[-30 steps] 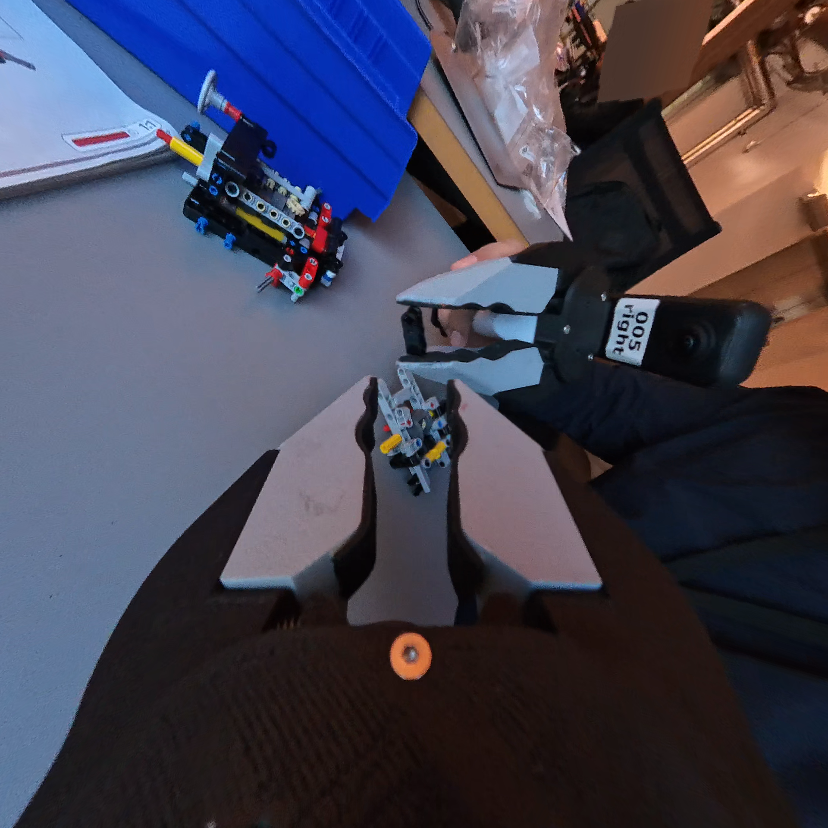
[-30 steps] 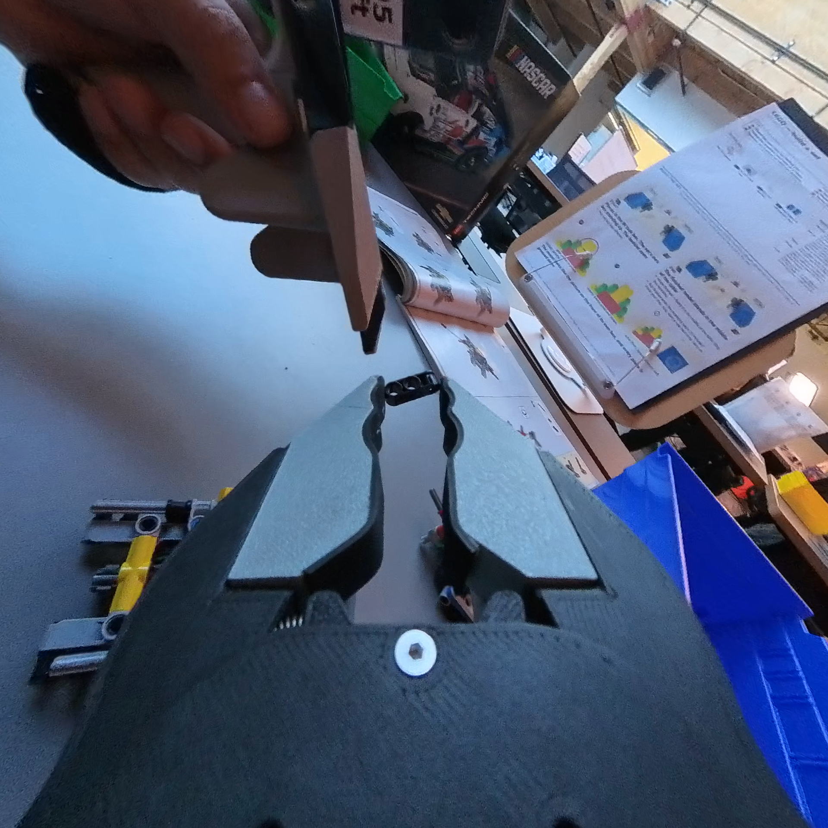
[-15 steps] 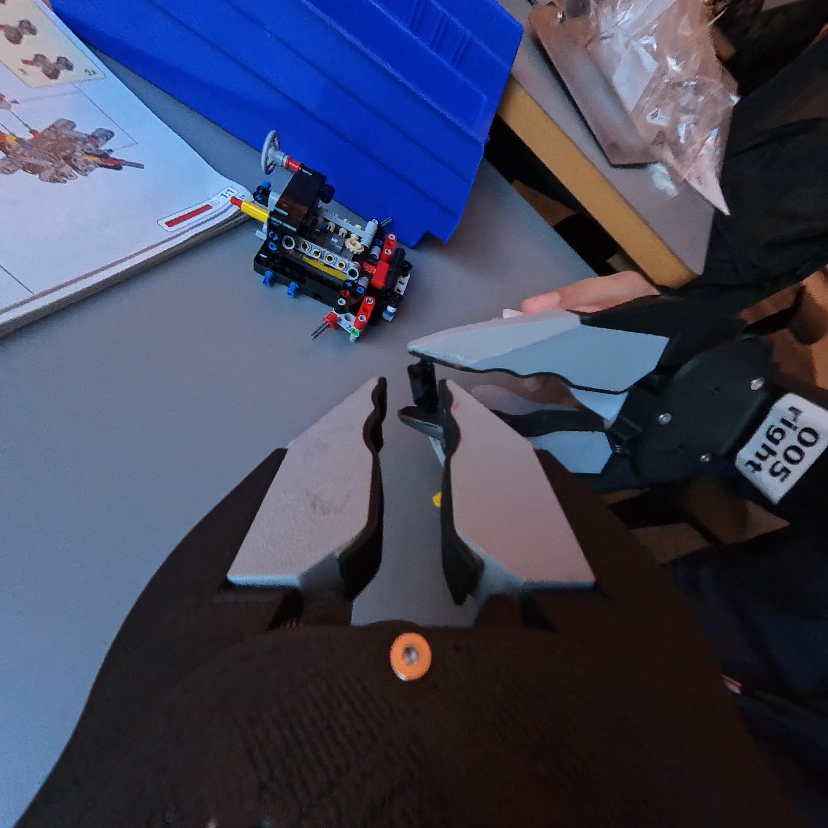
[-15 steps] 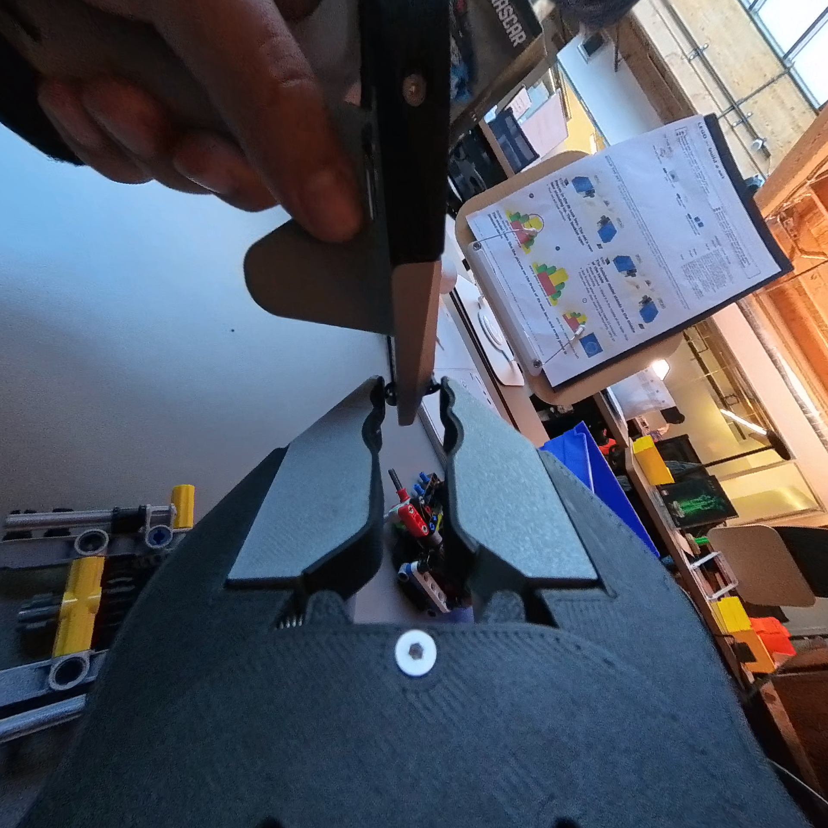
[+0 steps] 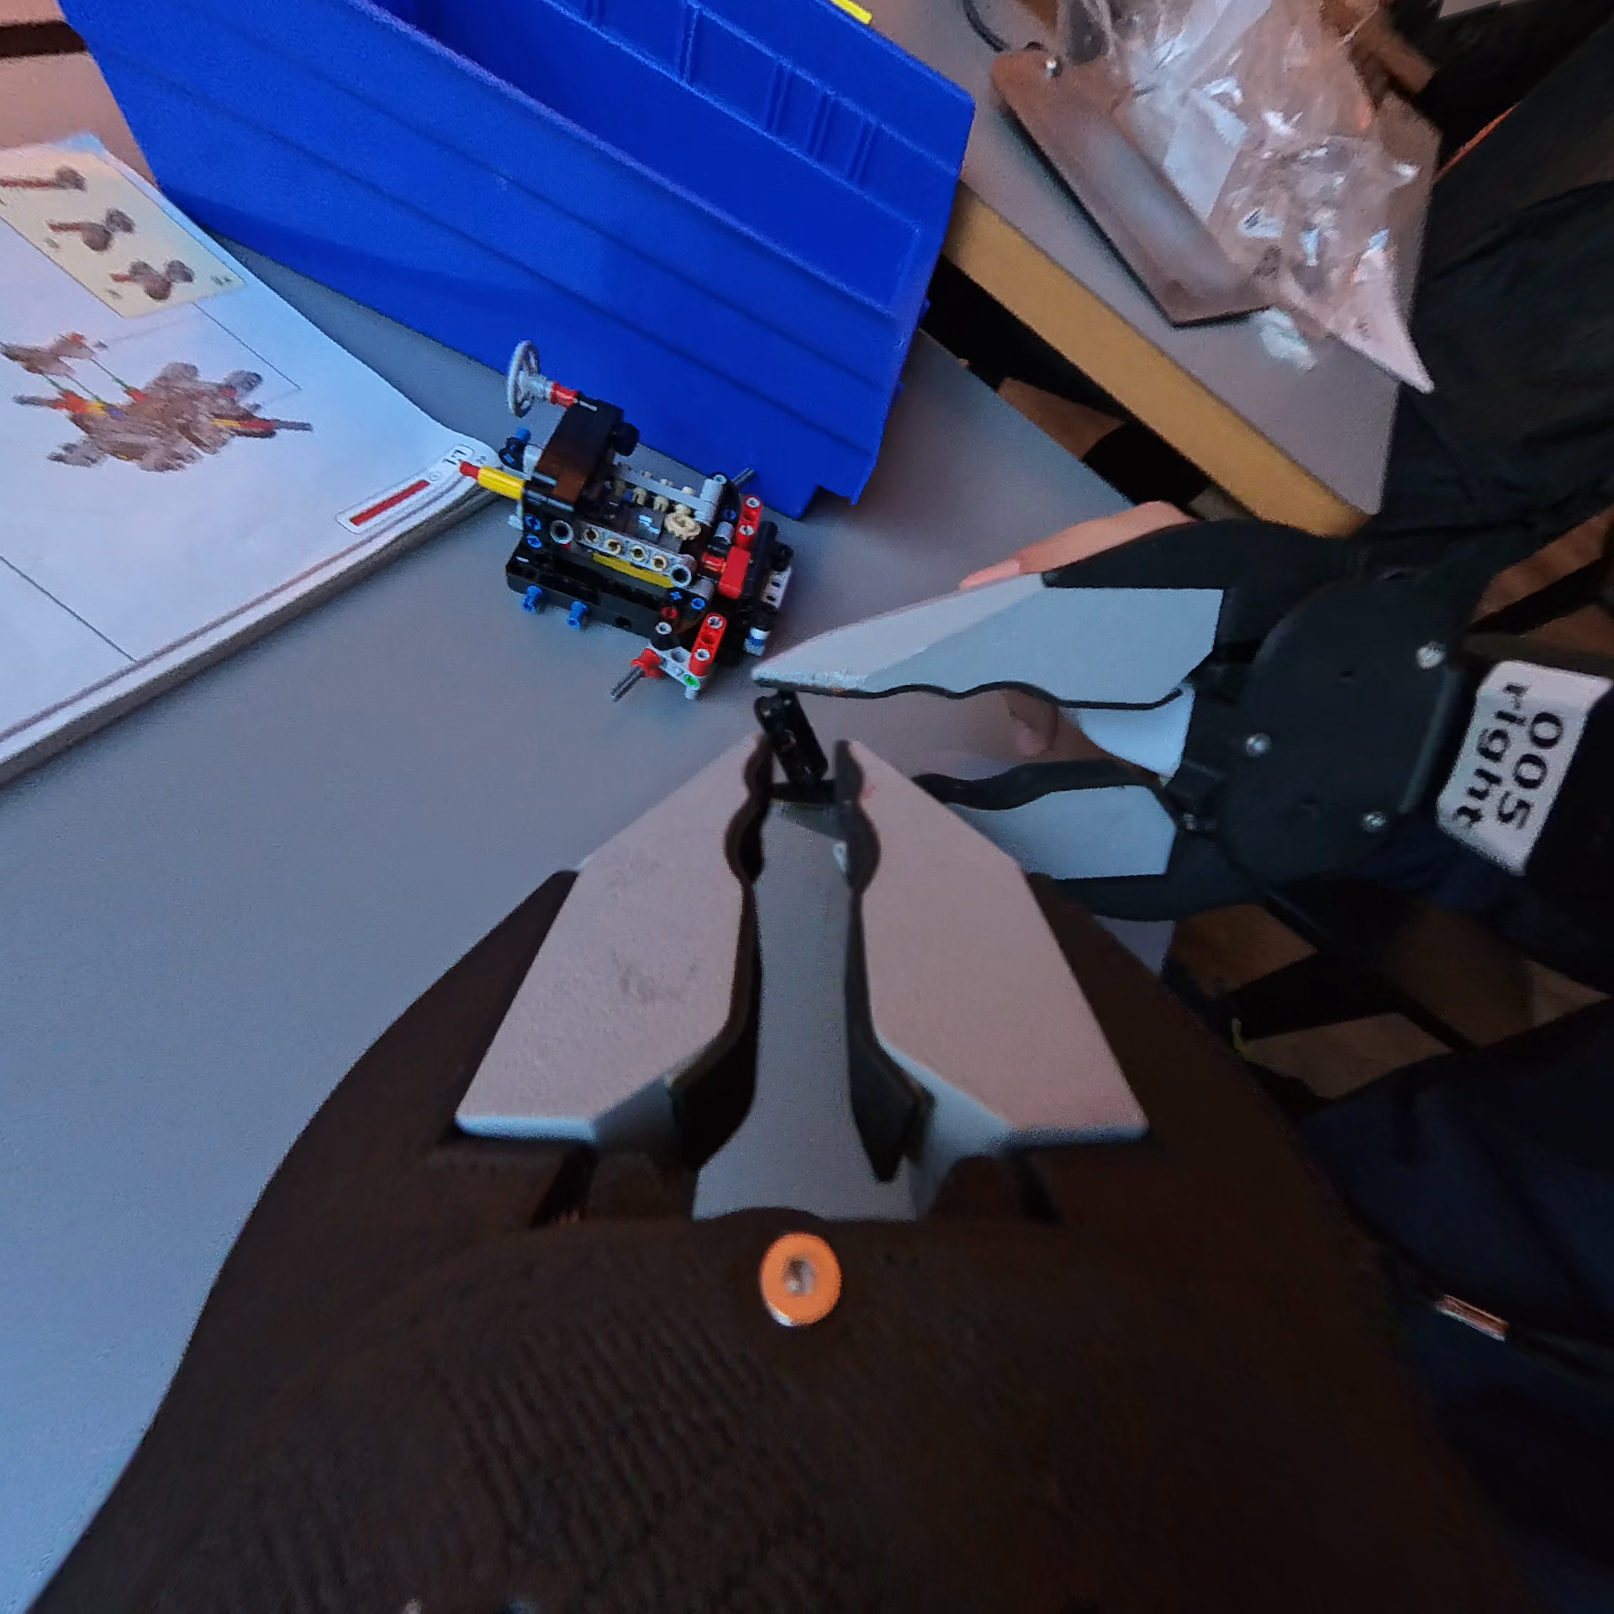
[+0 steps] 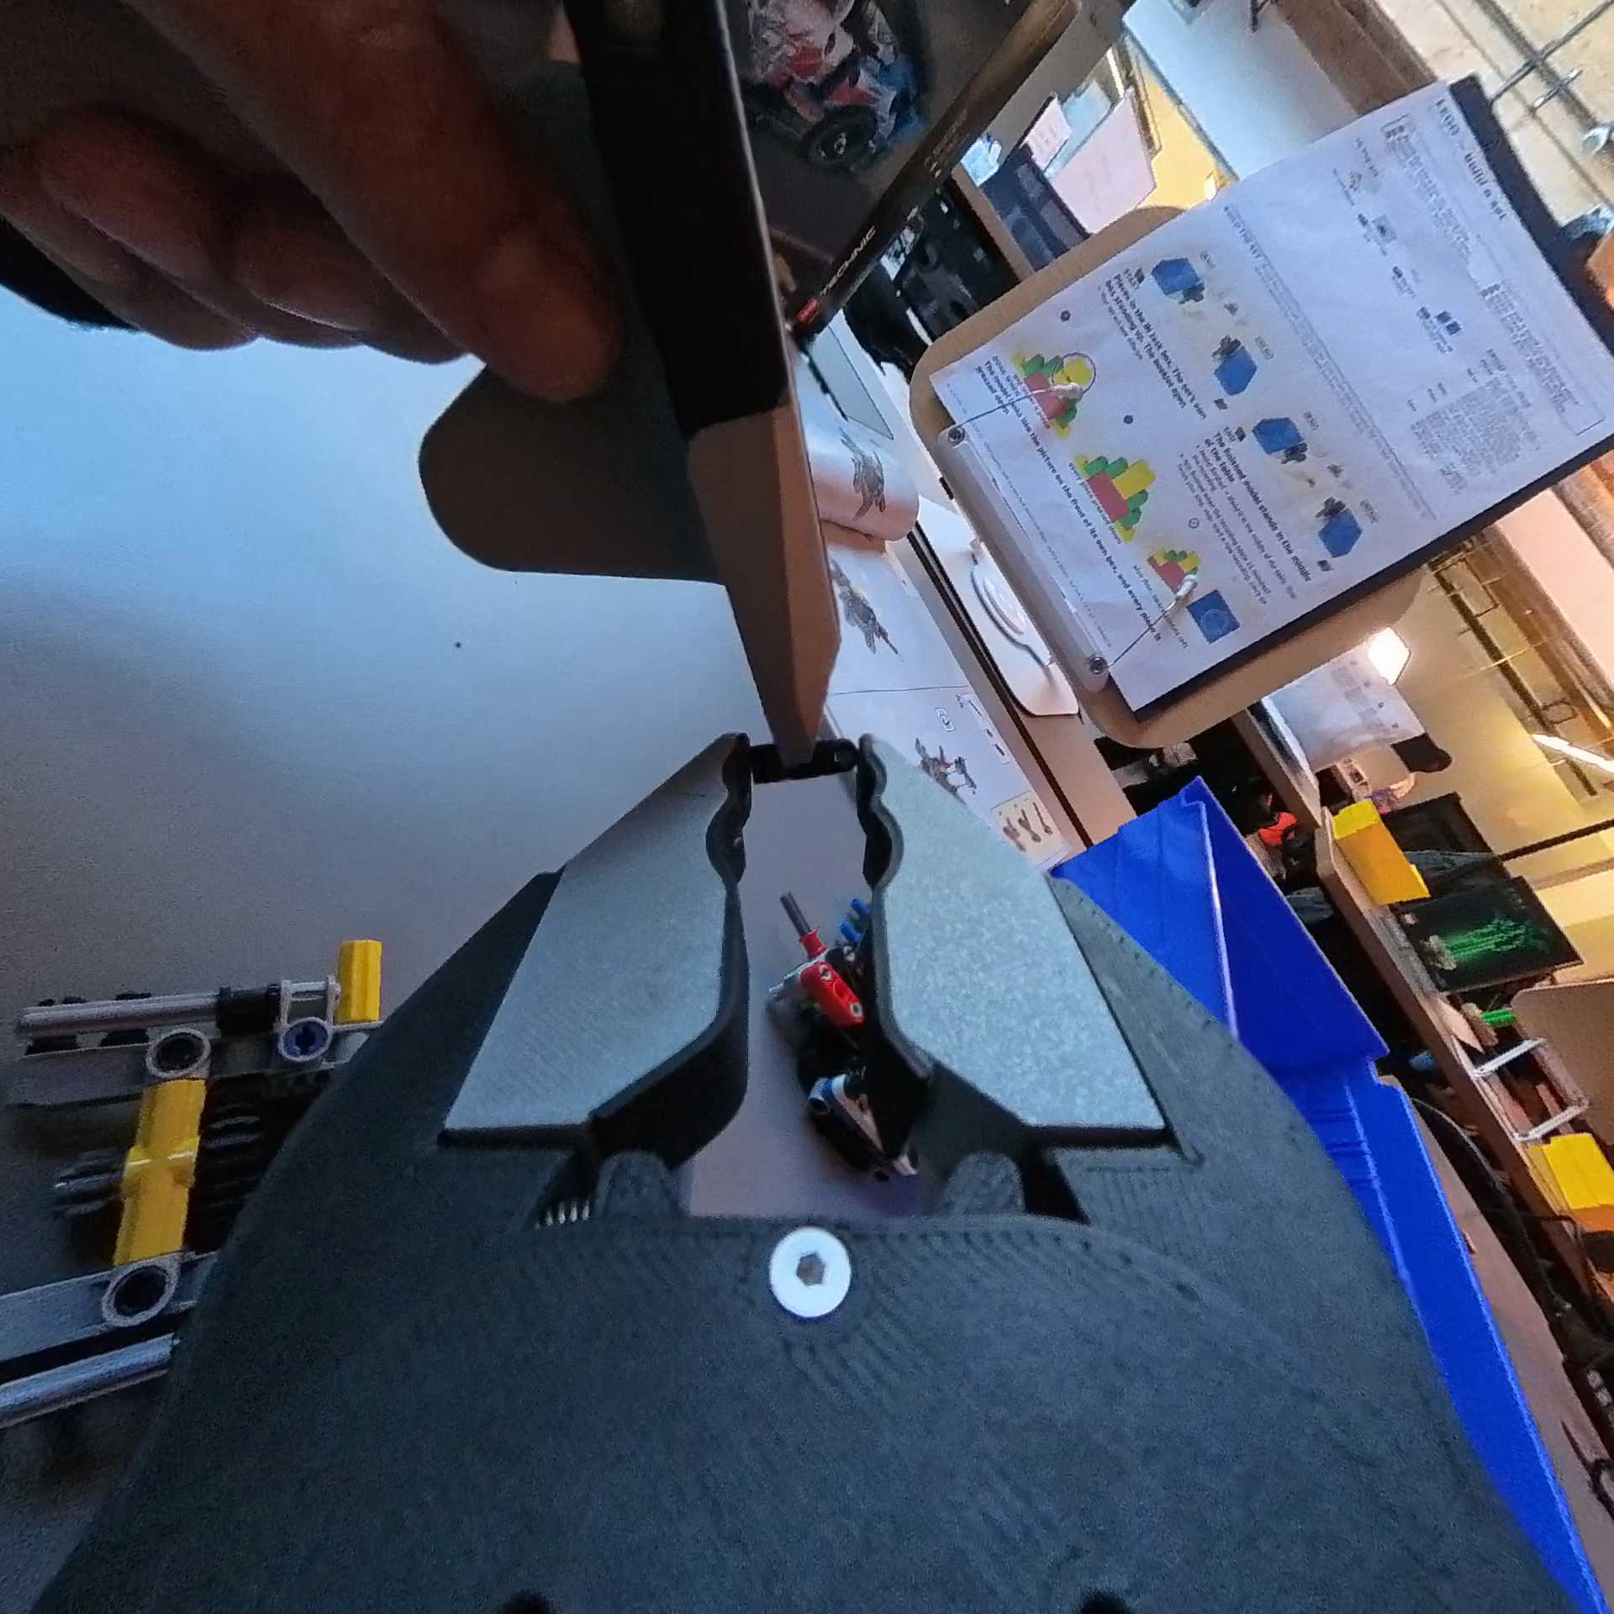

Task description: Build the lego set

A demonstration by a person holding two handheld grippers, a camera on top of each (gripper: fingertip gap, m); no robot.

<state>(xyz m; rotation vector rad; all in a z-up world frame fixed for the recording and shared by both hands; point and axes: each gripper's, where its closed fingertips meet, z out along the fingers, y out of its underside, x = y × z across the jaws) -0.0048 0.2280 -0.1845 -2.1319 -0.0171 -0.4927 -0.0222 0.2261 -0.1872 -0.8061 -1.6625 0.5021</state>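
My right gripper (image 6: 803, 762) is shut on a small black lego beam (image 6: 834, 756), held end to end between its fingertips above the grey table (image 5: 262, 873). The left wrist view shows the same beam (image 5: 789, 738) in the right gripper (image 5: 777, 738). My left gripper (image 5: 803, 770) has its narrow jaws around the beam's lower end. A thin gap still shows at its right pad, so I count it open. In the right wrist view, one left finger (image 6: 769, 568) comes down across the beam's middle. A built lego assembly (image 5: 646, 559) sits on the table beyond.
A blue bin (image 5: 568, 201) stands behind the assembly, with an open instruction booklet (image 5: 175, 454) to its left. A plastic bag (image 5: 1266, 157) lies on a tray. The right wrist view shows a second assembly (image 6: 166, 1127), the blue bin (image 6: 1266, 1004) and a clipboard sheet (image 6: 1266, 437). Both grippers' tips are close together, under 4 cm apart.
My left gripper has moved up to the beam in the right gripper and narrowed its jaws around it. The right gripper has kept its hold on the beam.
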